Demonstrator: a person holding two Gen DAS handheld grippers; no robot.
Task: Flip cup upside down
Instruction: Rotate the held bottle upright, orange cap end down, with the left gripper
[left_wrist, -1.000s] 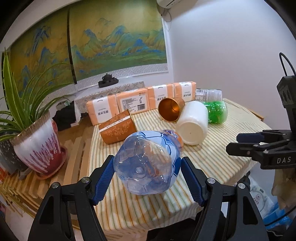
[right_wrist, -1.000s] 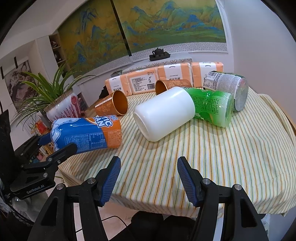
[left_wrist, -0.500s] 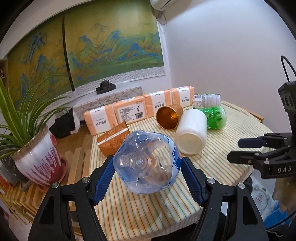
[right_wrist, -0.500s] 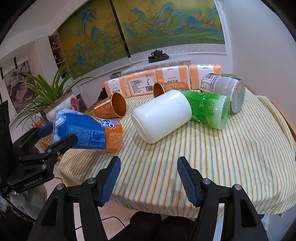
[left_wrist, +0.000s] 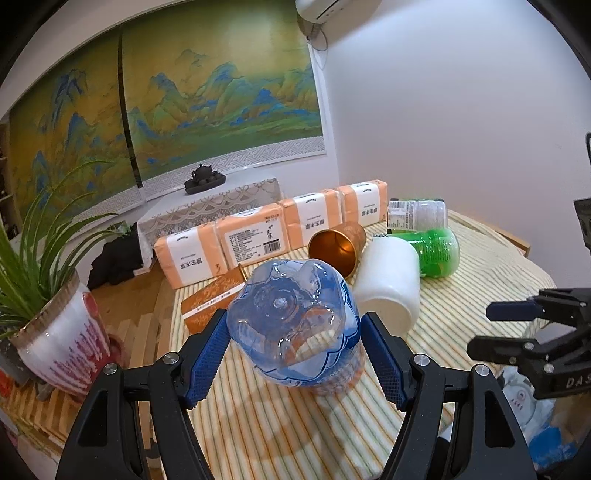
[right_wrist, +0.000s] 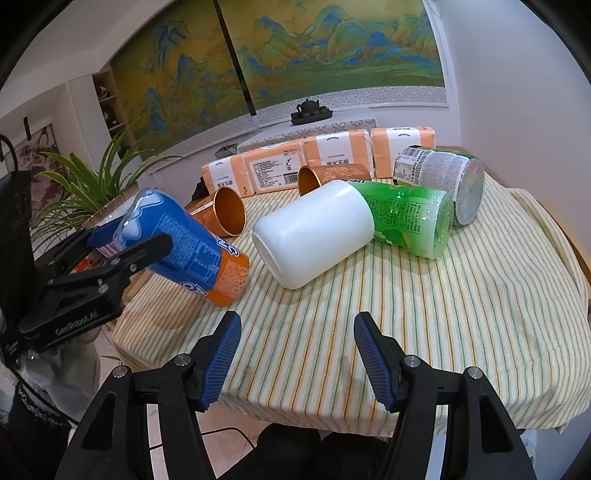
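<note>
My left gripper (left_wrist: 295, 354) is shut on a blue and orange plastic cup (left_wrist: 295, 325) made from a cut bottle. The cup's closed bottom faces the camera and tilts up. In the right wrist view the same cup (right_wrist: 188, 247) leans steeply, its orange open end low at the striped tablecloth (right_wrist: 424, 314), with the left gripper (right_wrist: 125, 236) clamped on its blue end. My right gripper (right_wrist: 295, 347) is open and empty above the table's front edge; it also shows at the right of the left wrist view (left_wrist: 502, 325).
On the table lie a white cup (right_wrist: 314, 236), a green cup (right_wrist: 410, 218), a clear labelled cup (right_wrist: 439, 177), two copper cups (right_wrist: 229, 216) (right_wrist: 332, 175) and a row of orange tissue packs (right_wrist: 317, 158). A potted plant (left_wrist: 48, 314) stands left of the table.
My left gripper has turned the blue cup from lying nearly level to steeply tilted, open end down toward the cloth. The right gripper has stayed where it was.
</note>
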